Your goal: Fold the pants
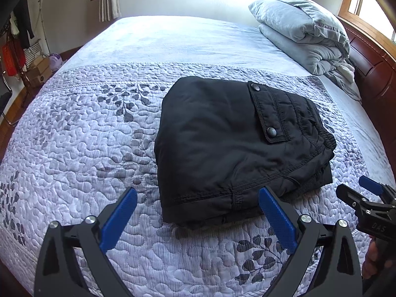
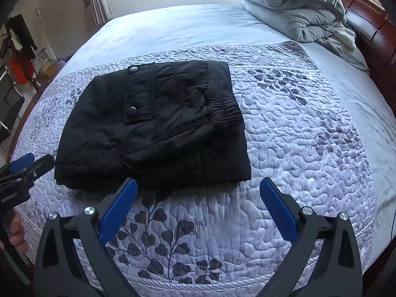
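Note:
Black pants [image 1: 235, 148] lie folded into a compact rectangle on the quilted bedspread [image 1: 81, 133], with a snap-button pocket flap and the elastic waistband on top. My left gripper [image 1: 198, 194] hovers open just short of the bundle's near edge, nothing between its blue pads. In the right wrist view the same pants [image 2: 153, 126] sit ahead and to the left, and my right gripper [image 2: 199, 184] is open over bare quilt [image 2: 297, 136] near the bundle's front right corner. Each gripper shows in the other's view: the right one [image 1: 358, 193] and the left one [image 2: 27, 165].
A folded grey duvet [image 1: 304, 32] and rumpled cloth lie at the bed's far right by the dark wooden headboard [image 1: 373, 74]. Curtain, windows, clothes rack and boxes [image 1: 37, 69] stand beyond the bed's left side. A hand [image 2: 17, 230] holds the left gripper's handle.

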The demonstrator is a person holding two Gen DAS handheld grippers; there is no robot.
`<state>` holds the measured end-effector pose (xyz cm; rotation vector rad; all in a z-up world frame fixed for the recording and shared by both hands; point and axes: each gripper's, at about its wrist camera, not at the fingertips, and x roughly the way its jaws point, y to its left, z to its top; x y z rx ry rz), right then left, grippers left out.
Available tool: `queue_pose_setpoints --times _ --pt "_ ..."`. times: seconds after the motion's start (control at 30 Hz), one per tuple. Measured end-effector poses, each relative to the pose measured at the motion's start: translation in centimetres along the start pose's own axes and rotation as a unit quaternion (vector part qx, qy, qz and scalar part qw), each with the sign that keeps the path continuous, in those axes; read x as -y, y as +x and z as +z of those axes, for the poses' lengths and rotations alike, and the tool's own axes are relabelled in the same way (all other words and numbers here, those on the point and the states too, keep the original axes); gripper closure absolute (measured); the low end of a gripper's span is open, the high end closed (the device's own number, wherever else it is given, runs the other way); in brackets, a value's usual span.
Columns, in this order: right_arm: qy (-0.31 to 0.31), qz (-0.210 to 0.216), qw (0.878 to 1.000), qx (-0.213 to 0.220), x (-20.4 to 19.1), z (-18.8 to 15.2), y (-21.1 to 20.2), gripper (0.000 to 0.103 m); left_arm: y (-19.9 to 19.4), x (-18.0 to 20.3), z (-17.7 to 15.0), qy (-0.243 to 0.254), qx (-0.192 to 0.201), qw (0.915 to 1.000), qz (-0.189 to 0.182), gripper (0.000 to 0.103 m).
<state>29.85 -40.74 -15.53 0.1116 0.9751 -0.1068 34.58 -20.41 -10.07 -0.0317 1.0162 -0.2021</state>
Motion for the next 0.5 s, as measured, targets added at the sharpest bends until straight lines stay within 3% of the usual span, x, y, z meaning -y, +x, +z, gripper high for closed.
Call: queue_pose_setpoints --times 0.5 --pt "0.011 0.006 1.000 0.000 0.30 -0.03 0.06 0.004 0.63 -0.02 0.13 0.000 -0.021 0.9997 0.009 0.004"
